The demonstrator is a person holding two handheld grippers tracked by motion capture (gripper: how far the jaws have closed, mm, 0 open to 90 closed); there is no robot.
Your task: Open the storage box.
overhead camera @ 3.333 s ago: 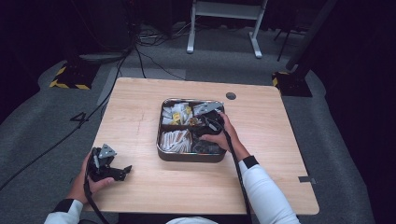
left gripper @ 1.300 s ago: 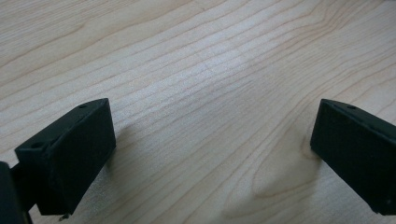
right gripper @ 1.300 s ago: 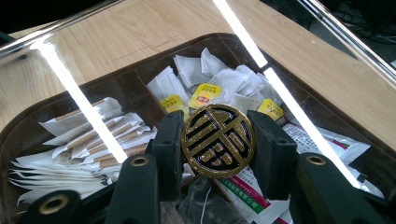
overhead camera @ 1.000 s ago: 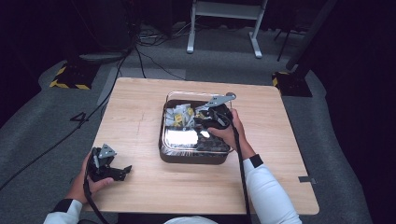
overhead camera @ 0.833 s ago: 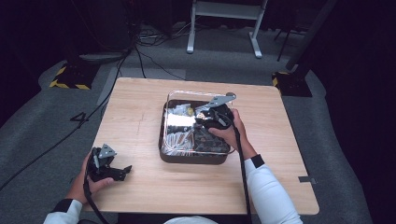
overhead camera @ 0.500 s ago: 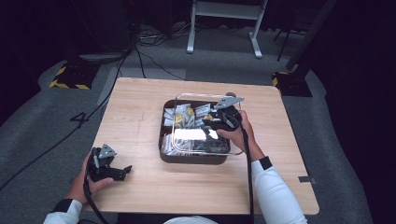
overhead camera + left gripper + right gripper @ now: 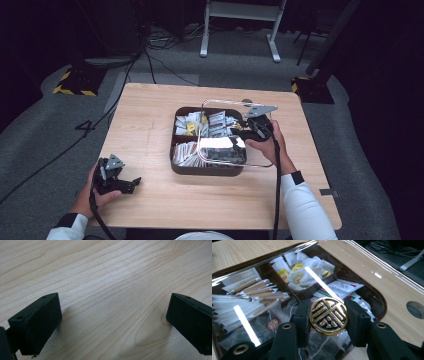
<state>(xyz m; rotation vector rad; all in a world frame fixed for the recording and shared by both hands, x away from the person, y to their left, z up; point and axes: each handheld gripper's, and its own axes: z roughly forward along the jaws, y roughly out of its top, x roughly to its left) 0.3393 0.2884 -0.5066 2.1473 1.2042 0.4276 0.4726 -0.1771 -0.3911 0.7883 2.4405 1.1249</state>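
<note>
You had lifted the clear lid (image 7: 225, 132) by its round gold-and-black knob (image 7: 328, 316), right gripper (image 7: 328, 320) pinching it, off the dark compartmented tray (image 7: 205, 169), exposing sachets.

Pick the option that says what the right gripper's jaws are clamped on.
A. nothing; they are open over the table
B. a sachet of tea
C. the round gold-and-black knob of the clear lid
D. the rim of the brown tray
C: in the right gripper view the right gripper has its jaws pressed on either side of the gold-and-black knob atop the clear lid.
</note>
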